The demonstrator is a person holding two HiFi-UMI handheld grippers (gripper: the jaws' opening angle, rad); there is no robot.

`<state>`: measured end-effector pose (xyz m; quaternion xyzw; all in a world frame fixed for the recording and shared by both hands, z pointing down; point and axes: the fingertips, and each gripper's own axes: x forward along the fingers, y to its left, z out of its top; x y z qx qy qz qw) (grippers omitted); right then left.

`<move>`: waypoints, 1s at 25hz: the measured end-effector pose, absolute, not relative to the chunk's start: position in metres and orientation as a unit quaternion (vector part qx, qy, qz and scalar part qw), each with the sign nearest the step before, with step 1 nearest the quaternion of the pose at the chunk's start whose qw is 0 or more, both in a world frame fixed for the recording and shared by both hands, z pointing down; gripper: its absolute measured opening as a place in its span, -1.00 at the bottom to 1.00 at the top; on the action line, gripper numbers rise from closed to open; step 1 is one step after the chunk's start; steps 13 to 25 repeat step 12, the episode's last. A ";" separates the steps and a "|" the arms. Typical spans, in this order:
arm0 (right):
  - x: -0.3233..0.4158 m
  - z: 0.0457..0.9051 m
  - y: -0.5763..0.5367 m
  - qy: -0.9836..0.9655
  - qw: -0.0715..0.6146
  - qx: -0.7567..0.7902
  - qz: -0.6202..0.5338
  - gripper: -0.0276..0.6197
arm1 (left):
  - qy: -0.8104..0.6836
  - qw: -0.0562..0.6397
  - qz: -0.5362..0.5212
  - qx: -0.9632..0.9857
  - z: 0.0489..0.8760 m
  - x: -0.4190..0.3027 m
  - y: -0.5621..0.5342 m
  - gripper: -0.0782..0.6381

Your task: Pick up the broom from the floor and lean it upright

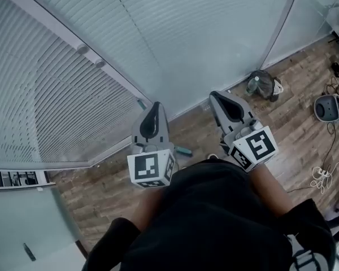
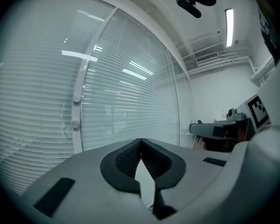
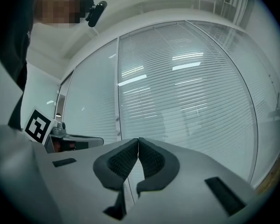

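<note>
Your left gripper (image 1: 155,107) and right gripper (image 1: 217,97) have jaws pressed together, empty. The broom (image 1: 184,150), likely the teal piece by the glass wall (image 1: 175,49) between them, should feel light and stiff; pinch mid-handle.

The floor (image 1: 294,129) is brown wood plank with a matt, grainy, rather worn face; the glass wall (image 1: 214,33) is smooth and glossy, catching streaks of ceiling light, with white ribbed blinds (image 1: 45,95) behind it. The left gripper (image 2: 140,140) and right gripper (image 3: 138,139) have smooth matt grey plastic shells; their pads (image 2: 126,160) are black, finely ribbed and rubber-like; the marker cube (image 1: 151,169) faces look flat and matt; the person's garment (image 1: 214,219) is black matt cloth.
</note>
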<state>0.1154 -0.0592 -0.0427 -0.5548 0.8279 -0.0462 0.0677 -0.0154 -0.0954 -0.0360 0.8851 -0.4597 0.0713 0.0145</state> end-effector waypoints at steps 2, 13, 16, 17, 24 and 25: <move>0.114 -0.040 -0.060 0.830 0.068 -0.551 -0.050 -0.85 | -0.469 0.015 0.075 0.880 -0.034 -0.023 -0.094 -0.72; 0.095 -0.031 -0.063 0.857 0.070 -0.506 -0.063 -0.85 | -0.513 0.036 0.082 0.854 -0.019 -0.053 -0.081 -0.72; 0.095 -0.031 -0.063 0.857 0.070 -0.506 -0.063 -0.85 | -0.513 0.036 0.082 0.854 -0.019 -0.053 -0.081 -0.72; 0.095 -0.031 -0.063 0.857 0.070 -0.506 -0.063 -0.85 | -0.513 0.036 0.082 0.854 -0.019 -0.053 -0.081 -0.72; 0.095 -0.031 -0.063 0.857 0.070 -0.506 -0.063 -0.85 | -0.513 0.036 0.082 0.854 -0.019 -0.053 -0.081 -0.72; 0.095 -0.031 -0.063 0.857 0.070 -0.506 -0.063 -0.85 | -0.513 0.036 0.082 0.854 -0.019 -0.053 -0.081 -0.72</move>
